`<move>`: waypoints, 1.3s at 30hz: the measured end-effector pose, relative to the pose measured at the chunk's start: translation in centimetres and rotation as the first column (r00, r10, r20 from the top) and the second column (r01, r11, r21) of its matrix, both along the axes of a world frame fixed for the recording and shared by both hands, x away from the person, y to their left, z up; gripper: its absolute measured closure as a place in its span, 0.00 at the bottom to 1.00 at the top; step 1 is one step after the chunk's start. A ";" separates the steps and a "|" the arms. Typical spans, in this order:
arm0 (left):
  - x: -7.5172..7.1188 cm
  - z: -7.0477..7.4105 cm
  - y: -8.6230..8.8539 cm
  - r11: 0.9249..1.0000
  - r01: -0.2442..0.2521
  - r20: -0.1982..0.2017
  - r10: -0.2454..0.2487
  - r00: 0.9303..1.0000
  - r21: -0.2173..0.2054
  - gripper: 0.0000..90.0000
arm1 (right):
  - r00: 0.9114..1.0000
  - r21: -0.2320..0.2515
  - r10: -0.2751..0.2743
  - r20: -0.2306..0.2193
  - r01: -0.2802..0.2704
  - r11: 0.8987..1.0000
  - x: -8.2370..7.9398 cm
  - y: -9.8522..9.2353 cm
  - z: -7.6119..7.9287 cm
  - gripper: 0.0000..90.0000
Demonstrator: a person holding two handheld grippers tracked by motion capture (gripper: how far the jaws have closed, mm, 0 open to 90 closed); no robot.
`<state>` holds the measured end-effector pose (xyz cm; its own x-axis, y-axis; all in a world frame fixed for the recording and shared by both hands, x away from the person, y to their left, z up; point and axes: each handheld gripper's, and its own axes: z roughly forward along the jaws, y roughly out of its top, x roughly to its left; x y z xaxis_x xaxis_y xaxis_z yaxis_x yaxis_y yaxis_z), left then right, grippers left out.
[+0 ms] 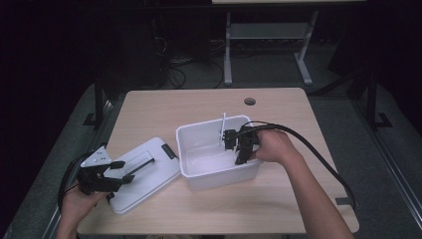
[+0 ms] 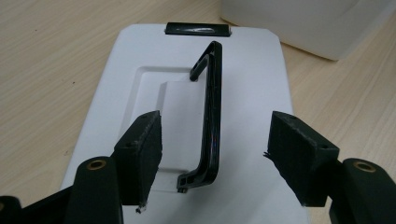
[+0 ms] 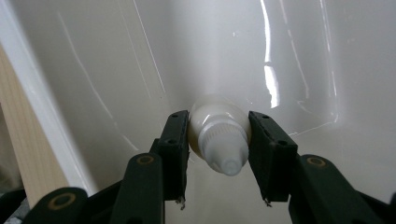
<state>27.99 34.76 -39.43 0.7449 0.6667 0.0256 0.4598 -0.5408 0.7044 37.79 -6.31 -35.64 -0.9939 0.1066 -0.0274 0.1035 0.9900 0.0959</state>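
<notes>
While the right gripper [image 3: 218,144] is reached into the white bin [image 1: 199,133], a small white bottle [image 3: 218,136] is clamped between its pads, cap toward the camera. No label or writing can be read. The left gripper [image 2: 215,154] is held wide, jaws either side of the lid's [image 2: 261,93] black handle [image 2: 211,116], untouched.

Glossy white plastic bin [image 1: 199,133], pale matt wood table [image 1: 199,102]

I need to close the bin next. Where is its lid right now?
The lid lies flat on the table's left side in the high view, just left of the white bin, with the open left claw hovering over its black handle.
</notes>
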 end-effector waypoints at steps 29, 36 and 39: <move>0.0 0.1 0.1 1.000 -0.003 0.001 0.003 1.000 -0.004 0.38 | 1.000 -0.013 0.010 0.012 -0.010 1.000 0.0 0.2 0.2 0.67; 0.0 0.1 0.1 1.000 -0.002 -0.002 0.002 1.000 -0.002 0.38 | 1.000 -0.018 0.003 0.017 -0.003 1.000 -0.1 -0.1 0.7 0.65; 0.0 0.1 0.1 1.000 0.000 -0.002 0.000 1.000 0.001 0.38 | 1.000 -0.011 -0.002 0.024 0.002 1.000 -0.2 -0.4 1.2 0.65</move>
